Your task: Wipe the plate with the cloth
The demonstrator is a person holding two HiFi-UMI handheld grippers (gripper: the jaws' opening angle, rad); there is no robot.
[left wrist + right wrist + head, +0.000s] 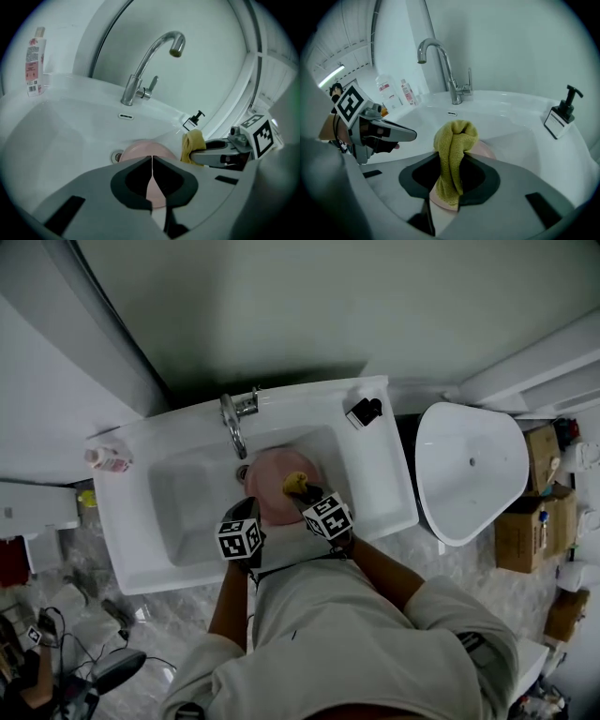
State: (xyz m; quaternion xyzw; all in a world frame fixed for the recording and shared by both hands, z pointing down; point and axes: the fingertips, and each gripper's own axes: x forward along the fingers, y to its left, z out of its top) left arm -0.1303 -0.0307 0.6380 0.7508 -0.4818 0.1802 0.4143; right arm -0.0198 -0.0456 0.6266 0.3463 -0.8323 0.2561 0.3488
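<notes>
A person stands over a white sink (187, 493), seen from above, with a pair of tongs in each hand reaching into the basin. A round pink plate (272, 479) sits in the basin, just below the curved metal tap (232, 423).

The left tongs (152, 161) are pressed together, tips meeting in a thin line on the near rim of the plate. The pink surface shows through the opening behind the tips. The right tongs (454, 161) are pinching a yellow-green cloth (452, 140). It is bunched into a fold that rises above the tips and hangs down between them, right over the plate. The two tongs are close together, the left at the plate's near left edge and the right over its near right part.

Each pair of tongs covers most of the plate in its own view, leaving only a curved pink edge visible. It is unclear whether the cloth touches the plate. From above, the person's arms and the marker cubes hide the plate's near rim.

A black-topped soap dispenser (364, 412) stands at the back right corner of the sink, and a small bottle (108, 458) stands at the back left.
</notes>
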